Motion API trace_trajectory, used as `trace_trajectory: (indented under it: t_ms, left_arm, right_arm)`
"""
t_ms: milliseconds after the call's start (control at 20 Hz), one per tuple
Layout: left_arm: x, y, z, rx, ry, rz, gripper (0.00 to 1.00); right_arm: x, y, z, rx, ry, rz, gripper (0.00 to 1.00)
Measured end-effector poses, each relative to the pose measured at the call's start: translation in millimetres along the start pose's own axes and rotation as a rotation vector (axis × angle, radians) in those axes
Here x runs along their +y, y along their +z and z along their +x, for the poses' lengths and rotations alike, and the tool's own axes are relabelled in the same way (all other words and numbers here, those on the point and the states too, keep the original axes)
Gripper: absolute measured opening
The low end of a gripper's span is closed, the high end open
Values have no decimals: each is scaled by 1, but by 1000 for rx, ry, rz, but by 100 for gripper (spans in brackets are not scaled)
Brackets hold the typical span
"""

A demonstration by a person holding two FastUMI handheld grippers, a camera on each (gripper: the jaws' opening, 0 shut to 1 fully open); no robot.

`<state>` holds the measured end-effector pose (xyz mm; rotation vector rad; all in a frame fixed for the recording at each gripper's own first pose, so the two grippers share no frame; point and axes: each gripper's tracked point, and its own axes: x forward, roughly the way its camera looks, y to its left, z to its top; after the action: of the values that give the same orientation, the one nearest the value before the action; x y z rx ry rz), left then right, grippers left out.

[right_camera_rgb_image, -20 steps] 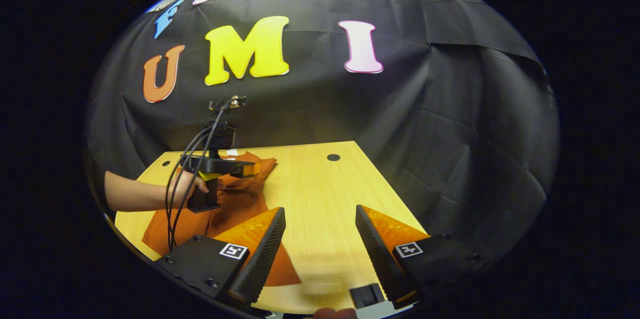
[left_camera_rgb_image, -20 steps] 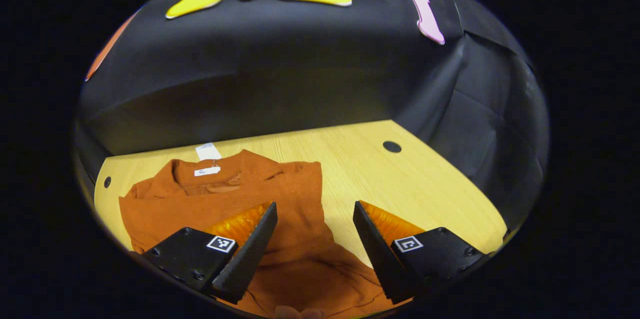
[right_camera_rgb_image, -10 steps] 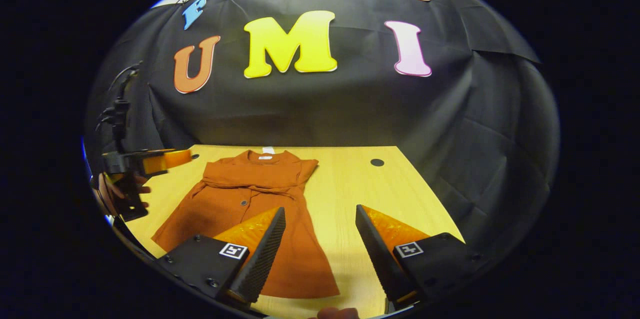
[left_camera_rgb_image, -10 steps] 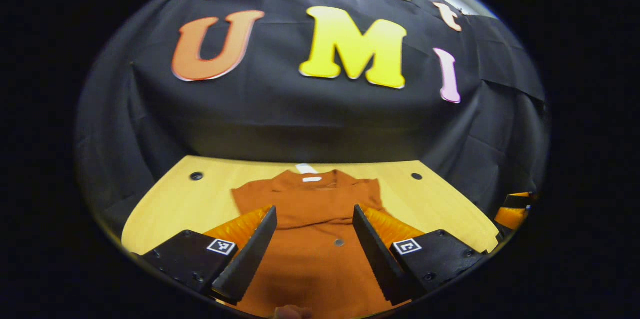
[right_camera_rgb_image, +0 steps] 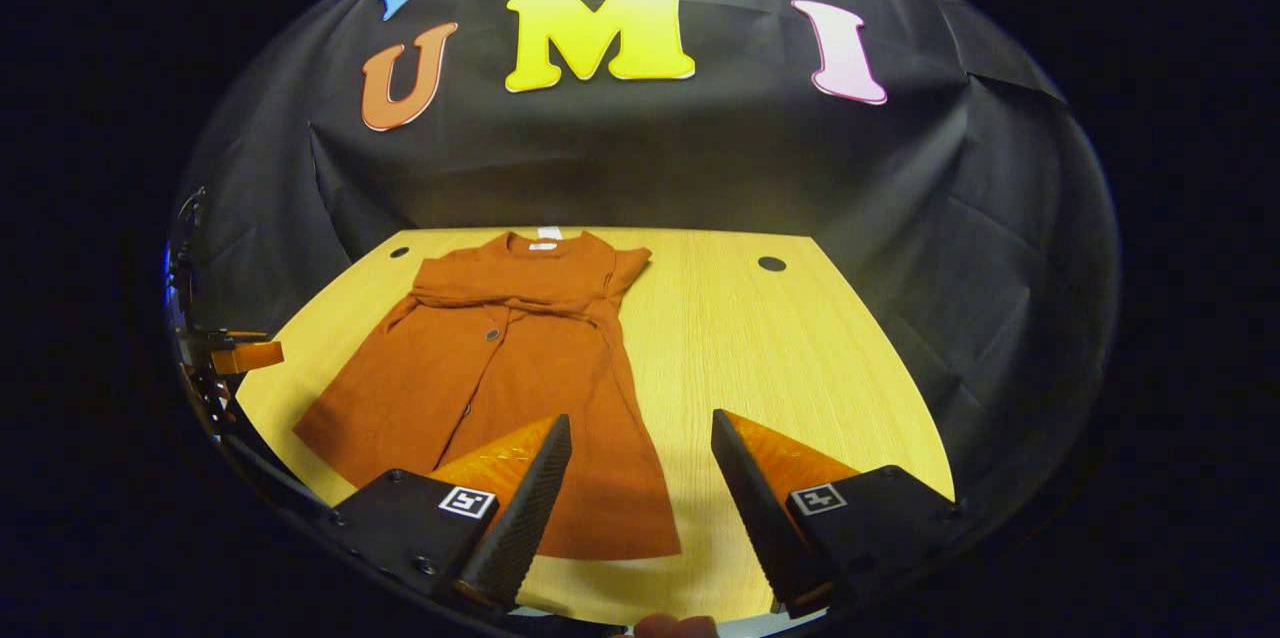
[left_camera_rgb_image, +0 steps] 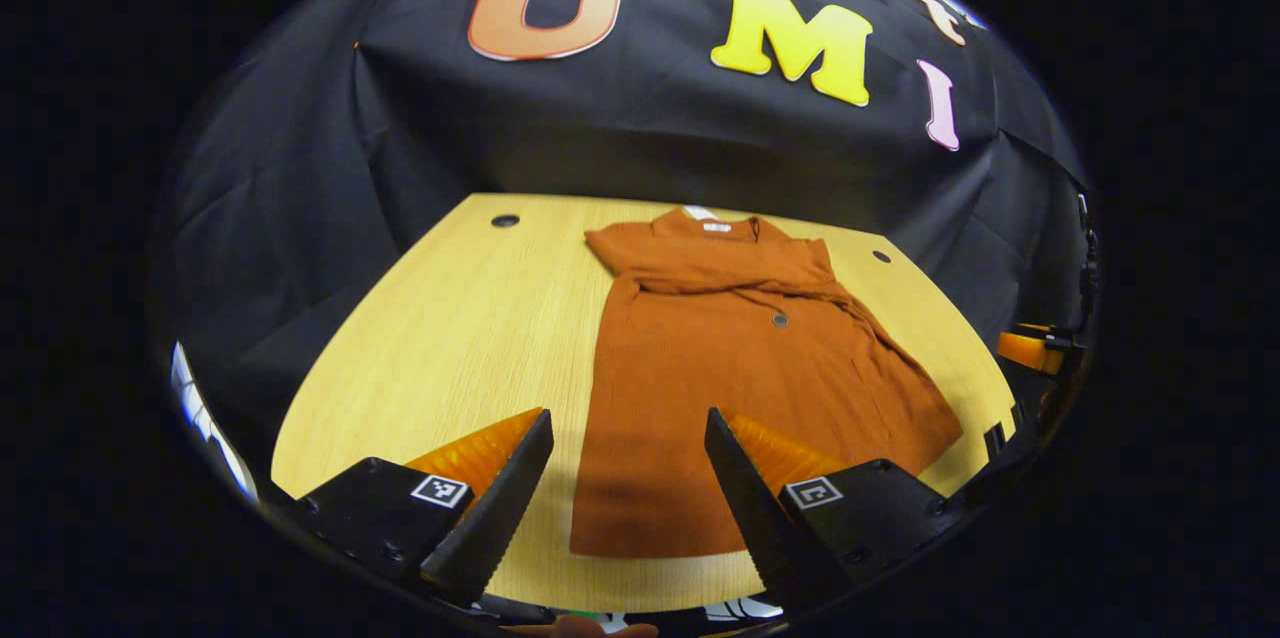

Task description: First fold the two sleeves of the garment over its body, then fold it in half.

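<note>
The orange garment [left_camera_rgb_image: 730, 358] lies flat on the wooden tabletop [left_camera_rgb_image: 470, 318], with its collar at the far side near the booth wall and its hem at the near side. Both sleeves are already folded over the upper part of the body, and a small button [left_camera_rgb_image: 779, 320] shows in the middle. The left claw [left_camera_rgb_image: 628, 478] is spread and holds nothing; it hangs above the near edge of the tabletop, and the hem of the garment lies ahead of it, between its two fingers. The right claw [right_camera_rgb_image: 640, 483] is also spread and empty; in the right gripper view the garment [right_camera_rgb_image: 510, 368] lies ahead and to the left of it, with the hem passing behind its left finger. The half fold is not yet done.
</note>
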<state>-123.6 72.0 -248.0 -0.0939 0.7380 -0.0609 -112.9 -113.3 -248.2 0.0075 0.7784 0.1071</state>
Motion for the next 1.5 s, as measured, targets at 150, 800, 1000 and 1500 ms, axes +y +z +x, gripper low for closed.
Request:
trace_trajectory:
  t_ms: [150, 800, 1000, 1500]
  left_arm:
    - [14, -47, 4, 131, -8, -28, 99]
    - [2, -102, 21, 292, -103, -85, 98]
    - [-9, -101, 26, 303, -109, -99, 98]
    - [-12, -104, 35, 342, -92, -109, 9]
  right_arm:
    - [-4, -30, 1, 52, -5, 18, 91]
    - [-7, -125, 54, 274, -28, 49, 92]
    - [5, -135, 59, 305, -12, 12, 91]
    - [24, -127, 60, 343, 27, 86, 6]
